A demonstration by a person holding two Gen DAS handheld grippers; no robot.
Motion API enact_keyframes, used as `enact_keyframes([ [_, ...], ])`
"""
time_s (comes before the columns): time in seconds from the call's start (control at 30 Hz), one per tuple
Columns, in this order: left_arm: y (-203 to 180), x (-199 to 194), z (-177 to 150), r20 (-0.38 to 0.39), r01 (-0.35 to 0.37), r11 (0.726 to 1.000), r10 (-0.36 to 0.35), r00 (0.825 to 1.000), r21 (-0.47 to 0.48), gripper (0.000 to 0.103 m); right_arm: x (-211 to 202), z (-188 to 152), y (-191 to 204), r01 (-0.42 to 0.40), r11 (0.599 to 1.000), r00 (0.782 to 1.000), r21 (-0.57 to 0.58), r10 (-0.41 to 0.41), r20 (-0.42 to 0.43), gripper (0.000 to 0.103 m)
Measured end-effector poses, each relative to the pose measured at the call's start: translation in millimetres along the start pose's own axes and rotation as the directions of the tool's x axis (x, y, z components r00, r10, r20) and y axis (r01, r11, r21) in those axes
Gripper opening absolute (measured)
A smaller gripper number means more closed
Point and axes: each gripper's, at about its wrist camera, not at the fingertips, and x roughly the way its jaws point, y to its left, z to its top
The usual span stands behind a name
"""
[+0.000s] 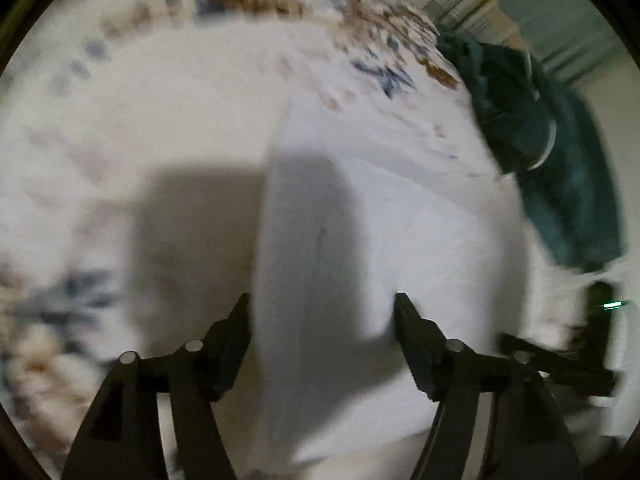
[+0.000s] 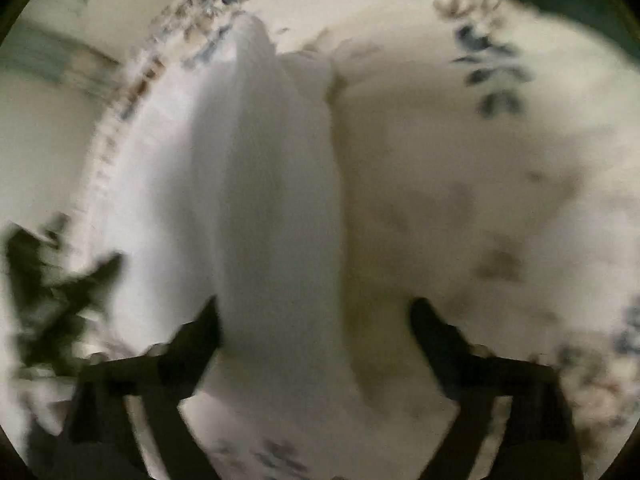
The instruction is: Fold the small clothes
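Note:
A white garment (image 1: pixel 380 208) lies on a cream bedspread with floral print (image 1: pixel 160 100). My left gripper (image 1: pixel 322 308) is open just above the garment's near part, its black fingers (image 1: pixel 236 328) spread on either side of a raised fold. In the right wrist view the same white garment (image 2: pixel 276 184) runs away from me as a long ridge. My right gripper (image 2: pixel 316 312) is open over its near end, empty. The other gripper shows at the right edge of the left wrist view (image 1: pixel 560 360) and, blurred, at the left of the right wrist view (image 2: pixel 60 288). Both views are motion-blurred.
A pile of dark teal clothing (image 1: pixel 540 140) lies on the bed to the right of the white garment. The bedspread's patterned border (image 1: pixel 260 0) runs along the far edge, with a wall and pale curtain (image 1: pixel 540 8) beyond.

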Motion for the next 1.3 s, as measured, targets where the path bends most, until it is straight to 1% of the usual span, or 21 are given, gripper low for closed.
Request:
enact_keyframes([
  [0.03, -4.0, -7.1, -6.2, 0.032, -0.061, 0.998, 0.06, 0.998, 0.023, 0.069, -5.6, -6.7, 6.3, 0.071, 0.997, 0.997, -0.026, -0.071, 0.018, 0.098],
  [0.07, -10.2, -15.4, -12.2, 0.066, -0.123, 0.991, 0.12, 0.991, 0.043, 0.069, -8.2, -8.4, 12.6, 0.123, 0.991, 0.992, -0.043, -0.121, 0.033, 0.103],
  [0.1, -16.7, -22.2, -17.8, 0.091, -0.192, 0.98, 0.186, 0.978, 0.061, 0.08, -13.4, -13.3, 20.4, 0.194, 0.979, 0.98, -0.058, -0.192, 0.049, 0.103],
  [0.13, -19.4, -27.0, -23.1, 0.102, -0.246, 0.967, 0.239, 0.966, 0.071, 0.096, -19.6, -18.3, 27.5, 0.254, 0.965, 0.966, -0.067, -0.25, 0.063, 0.103],
  [0.17, -22.8, -32.0, -27.4, 0.112, -0.285, 0.955, 0.276, 0.955, 0.077, 0.102, -25.7, -23.3, 34.0, 0.301, 0.95, 0.952, -0.077, -0.295, 0.08, 0.103],
  [0.23, -29.0, -43.4, -34.1, 0.12, -0.283, 0.956, 0.273, 0.954, 0.074, 0.103, -44.1, -32.5, 50.9, 0.383, 0.918, 0.92, -0.098, -0.37, 0.131, 0.103],
  [0.3, -35.8, -57.0, -40.1, 0.122, -0.281, 0.958, 0.272, 0.955, 0.064, 0.103, -66.3, -47.1, 55.7, 0.414, 0.905, 0.904, -0.1, -0.396, 0.163, 0.103],
  [0.37, -48.4, -70.4, -42.4, 0.131, -0.293, 0.954, 0.283, 0.95, 0.065, 0.103, -95.0, -63.6, 61.6, 0.424, 0.901, 0.895, -0.089, -0.403, 0.19, 0.103],
  [0.43, -61.5, -91.0, -48.3, 0.145, -0.302, 0.951, 0.291, 0.946, 0.064, 0.103, -112.8, -69.0, 71.7, 0.43, 0.9, 0.888, -0.072, -0.408, 0.212, 0.103],
  [0.57, -87.8, -137.9, -62.9, 0.16, -0.328, 0.942, 0.313, 0.936, 0.076, 0.103, -164.2, -87.1, 89.1, 0.422, 0.904, 0.888, -0.071, -0.396, 0.236, 0.103],
  [0.6, -93.3, -148.4, -66.7, 0.166, -0.329, 0.941, 0.313, 0.935, 0.078, 0.103, -182.0, -95.0, 93.0, 0.421, 0.904, 0.886, -0.069, -0.394, 0.246, 0.103],
  [0.67, -107.6, -179.5, -76.9, 0.184, -0.332, 0.94, 0.313, 0.932, 0.084, 0.103, -205.1, -108.6, 102.6, 0.415, 0.907, 0.887, -0.074, -0.385, 0.255, 0.103],
  [0.77, -126.3, -222.9, -89.9, 0.215, -0.332, 0.939, 0.308, 0.927, 0.086, 0.103, -255.8, -134.5, 113.8, 0.412, 0.909, 0.882, -0.067, -0.379, 0.281, 0.103],
  [0.83, -140.3, -260.3, -100.4, 0.242, -0.334, 0.939, 0.307, 0.92, 0.078, 0.103, -296.3, -155.1, 121.2, 0.417, 0.907, 0.871, -0.055, -0.381, 0.311, 0.103],
  [1.0, -174.1, -346.1, -128.5, 0.305, -0.33, 0.94, 0.292, 0.907, 0.083, 0.103, -393.9, -205.2, 137.5, 0.409, 0.912, 0.851, -0.035, -0.367, 0.376, 0.103],
  [1.13, -200.8, -412.5, -155.3, 0.35, -0.334, 0.938, 0.283, 0.893, 0.094, 0.103, -481.9, -252.2, 151.9, 0.407, 0.913, 0.821, -0.027, -0.353, 0.449, 0.103],
  [1.17, -209.0, -433.0, -164.3, 0.368, -0.336, 0.937, 0.28, 0.886, 0.096, 0.103, -501.5, -263.4, 154.9, 0.405, 0.914, 0.813, -0.026, -0.347, 0.467, 0.103],
  [1.3, -229.1, -485.3, -189.4, 0.411, -0.337, 0.936, 0.27, 0.871, 0.1, 0.103, -569.3, -302.7, 165.5, 0.398, 0.917, 0.784, -0.034, -0.321, 0.531, 0.103],
])
